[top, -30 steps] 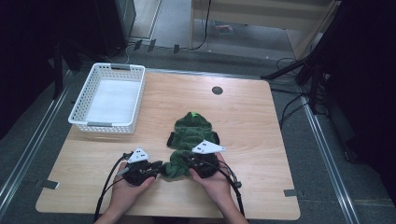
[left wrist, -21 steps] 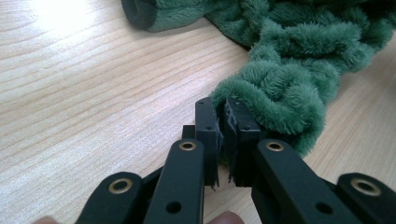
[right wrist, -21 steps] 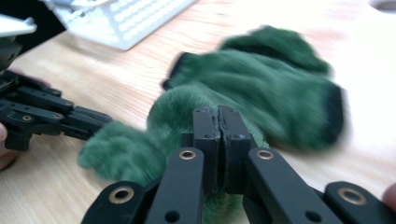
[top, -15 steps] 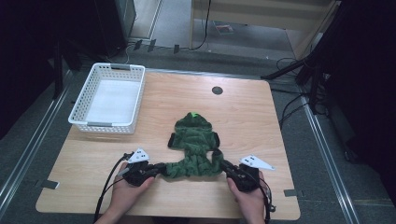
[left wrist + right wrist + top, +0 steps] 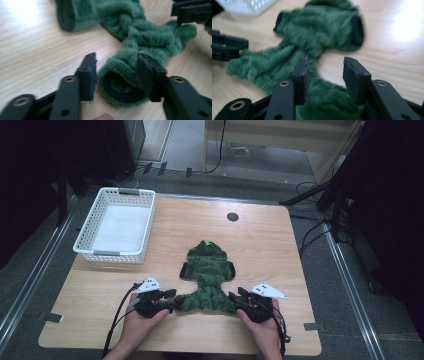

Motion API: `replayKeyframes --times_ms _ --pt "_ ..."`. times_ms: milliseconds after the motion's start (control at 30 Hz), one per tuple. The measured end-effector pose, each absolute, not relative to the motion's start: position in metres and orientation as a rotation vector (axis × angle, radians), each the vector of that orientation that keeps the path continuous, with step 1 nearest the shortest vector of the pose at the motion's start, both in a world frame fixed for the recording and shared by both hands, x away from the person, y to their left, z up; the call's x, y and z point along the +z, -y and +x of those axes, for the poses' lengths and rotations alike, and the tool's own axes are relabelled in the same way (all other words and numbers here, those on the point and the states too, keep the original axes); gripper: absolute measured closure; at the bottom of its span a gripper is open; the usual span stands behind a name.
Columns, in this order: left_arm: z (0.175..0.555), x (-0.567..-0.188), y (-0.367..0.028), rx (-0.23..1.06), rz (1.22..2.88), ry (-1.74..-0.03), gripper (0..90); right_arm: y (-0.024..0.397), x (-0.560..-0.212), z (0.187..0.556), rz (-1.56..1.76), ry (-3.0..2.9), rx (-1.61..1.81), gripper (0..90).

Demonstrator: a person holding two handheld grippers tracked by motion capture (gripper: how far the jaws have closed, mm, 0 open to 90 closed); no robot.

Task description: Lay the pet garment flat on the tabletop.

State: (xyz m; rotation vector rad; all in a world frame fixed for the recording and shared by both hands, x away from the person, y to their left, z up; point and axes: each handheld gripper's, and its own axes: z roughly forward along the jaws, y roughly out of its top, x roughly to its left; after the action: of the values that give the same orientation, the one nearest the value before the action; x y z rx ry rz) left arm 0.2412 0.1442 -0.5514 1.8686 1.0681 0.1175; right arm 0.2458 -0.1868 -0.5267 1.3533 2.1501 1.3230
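Jaws of both hand-held grippers have just opened around green fuzzy garment (image 5: 209, 279).

Both tools, left (image 5: 172, 301) and right (image 5: 233, 299), have just opened, releasing the green garment (image 5: 207, 277).

A small, fuzzy green garment (image 5: 207, 277) lies spread flat on the near middle of a wooden table. Its hooded end points away, two short black-cuffed sleeves stick out sideways, and two legs splay left and right along the near edge.
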Motion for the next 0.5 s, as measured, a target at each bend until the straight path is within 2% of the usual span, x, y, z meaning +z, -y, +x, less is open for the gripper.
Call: replayKeyframes --times_ms 133,233,500 --pt "0.239 -0.552 -0.141 0.127 1.923 -1.059 73.3 0.179 -0.534 0.247 1.353 -2.201 1.295 65.0" --pt "0.238 -0.553 -0.141 0.153 1.951 -1.062 84.2 0.181 -0.54 0.246 1.373 -2.228 1.248 68.3" --pt "0.24 -0.554 -0.152 0.185 1.96 -1.129 90.0 0.196 -0.544 0.241 1.432 -2.198 1.189 69.8"
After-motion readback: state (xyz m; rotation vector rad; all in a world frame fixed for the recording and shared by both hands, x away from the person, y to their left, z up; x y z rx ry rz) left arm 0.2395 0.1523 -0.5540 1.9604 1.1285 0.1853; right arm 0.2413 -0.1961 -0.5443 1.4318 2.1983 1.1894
